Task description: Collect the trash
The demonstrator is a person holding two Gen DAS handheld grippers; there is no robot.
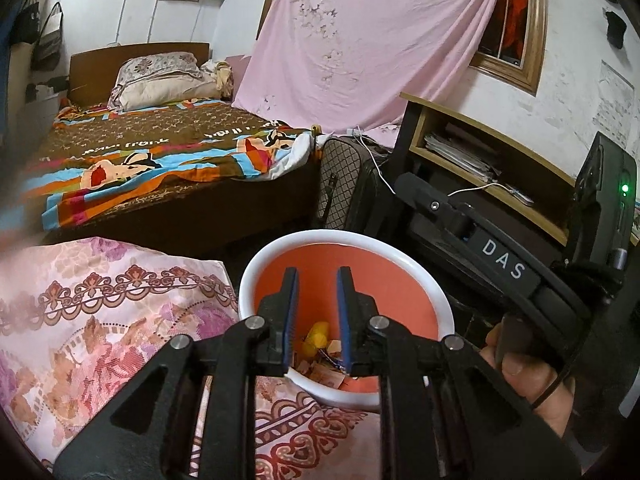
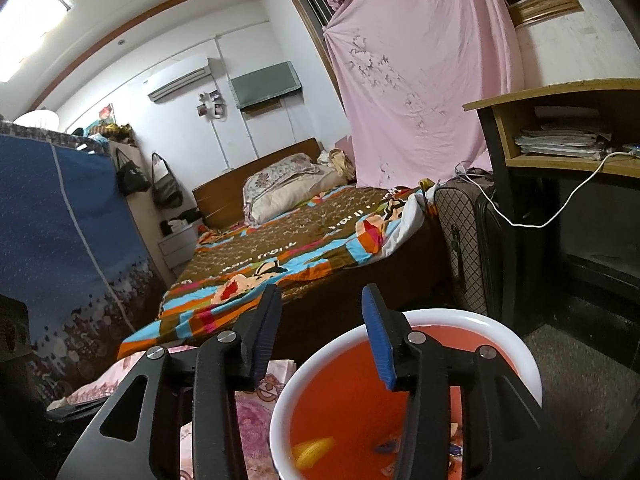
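Note:
An orange bin with a white rim (image 1: 348, 236) stands beside a floral pink cloth. At its bottom lie a yellow scrap (image 1: 316, 336) and several crumpled wrappers (image 1: 332, 364). My left gripper (image 1: 317, 276) hangs over the bin's mouth with a small gap between its blue pads and nothing in it. The body of the right gripper (image 1: 504, 256), marked DAS, shows at the right, held by a hand (image 1: 524, 376). In the right wrist view my right gripper (image 2: 320, 296) is open and empty above the near rim of the bin (image 2: 460, 314). A blurred yellow scrap (image 2: 314, 450) is inside the bin.
The floral pink cloth (image 1: 100, 300) lies left of the bin. Behind are a bed with a patterned blanket (image 1: 160, 148), a quilted suitcase (image 1: 344, 184) and a desk shelf with papers and a white cable (image 1: 480, 152). A blue fabric wardrobe (image 2: 60, 220) stands at the far left.

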